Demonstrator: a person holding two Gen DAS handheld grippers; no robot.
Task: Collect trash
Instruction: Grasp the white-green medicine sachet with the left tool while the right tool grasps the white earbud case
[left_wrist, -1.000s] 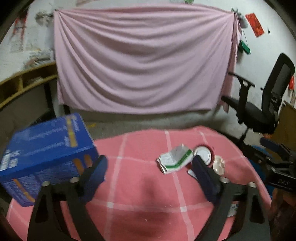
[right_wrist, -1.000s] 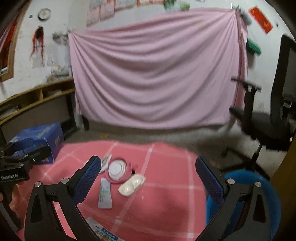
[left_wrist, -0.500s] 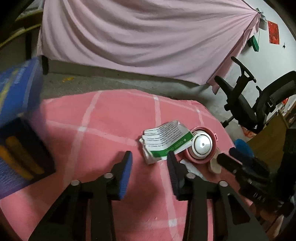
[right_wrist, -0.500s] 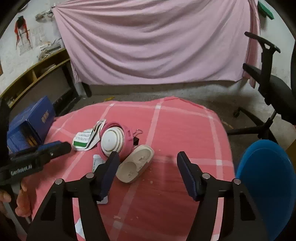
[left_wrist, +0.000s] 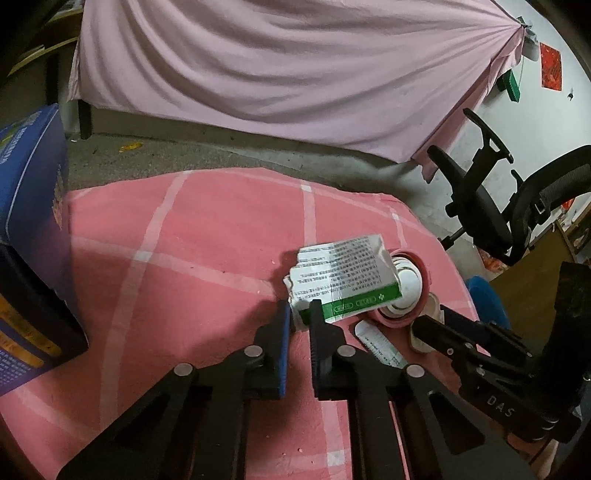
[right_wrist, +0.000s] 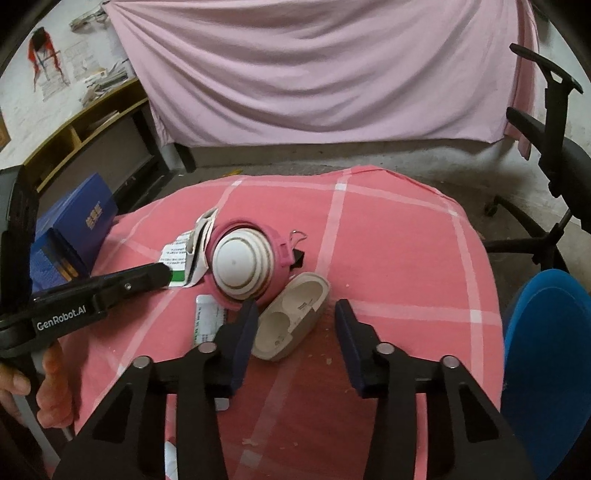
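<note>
I am clenching the left gripper (left_wrist: 300, 314) on the crumpled paper box (left_wrist: 345, 275) at mid-frame, so I am lifting slowly, keeping the corner pinched. The right gripper (right_wrist: 293, 319) is closing around the beige case (right_wrist: 291, 319), not yet pressing; I am centring it first.

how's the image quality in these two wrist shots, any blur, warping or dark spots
Left wrist view: dim, black fisheye corners, blue box soft and shadowed at the edge, print on the paper packet sharp. Right wrist view: brighter, pink cloth bulges from lens warp, beige case crisp.
</note>
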